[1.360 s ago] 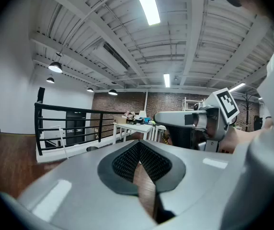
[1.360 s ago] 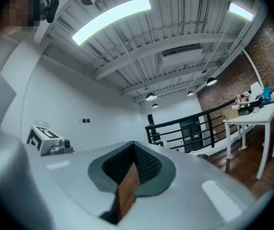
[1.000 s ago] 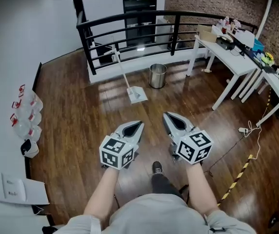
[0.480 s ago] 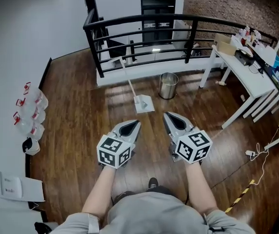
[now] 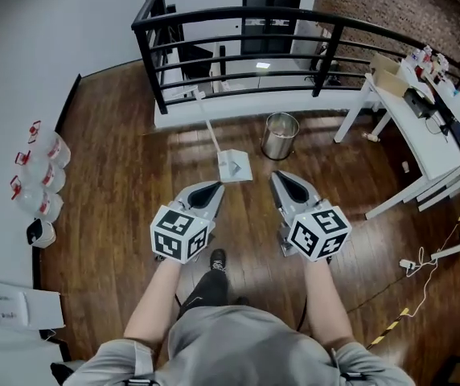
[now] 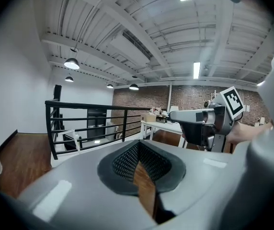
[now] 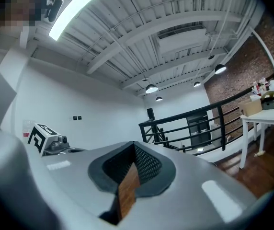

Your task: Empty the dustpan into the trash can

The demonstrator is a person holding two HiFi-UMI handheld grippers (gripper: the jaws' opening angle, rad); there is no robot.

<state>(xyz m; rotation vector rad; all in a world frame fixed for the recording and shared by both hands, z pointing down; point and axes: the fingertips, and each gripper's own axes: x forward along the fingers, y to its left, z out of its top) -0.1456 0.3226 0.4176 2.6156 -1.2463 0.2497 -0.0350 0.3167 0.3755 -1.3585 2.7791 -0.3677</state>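
1. The person stands on a dark wooden floor [image 5: 125,183] with a gripper in each hand, both held out level in front of the body.
2. The left gripper [image 5: 216,186] is clenched. Its own view shows the two jaws [image 6: 139,147] drawn together with nothing caught between them, only a thin sliver of floor showing through the seam.
3. The right gripper [image 5: 278,177] looks the same. Its jaws [image 7: 134,148] are closed on nothing, with only a narrow strip of floor showing between them.
4. The two grippers sit side by side and apart. Each one's marker cube shows in the other's view, at about 3 o'clock from the left one and 9 o'clock from the right.
5. The dustpan [image 5: 235,167] rests on the floor at the person's 12 o'clock, just beyond the gripper tips and touching neither. It is white, and its long handle [image 5: 208,127] slants away toward 11 o'clock and the railing.
6. The trash can [image 5: 280,135], a round metal bin with an open top, stands on the floor at about 1 o'clock. It is near the dustpan but apart from it, close to the base of the railing.
7. A black metal railing [image 5: 238,22] runs across the far side, from 11 to 1 o'clock.
8. White tables [image 5: 423,127] with clutter on top stand at 2 o'clock.
9. A cluster of clear plastic jugs [image 5: 37,175] sits along the wall at 9 to 10 o'clock.
10. One dark shoe [image 5: 216,260] of the person shows on the floor below the left gripper.
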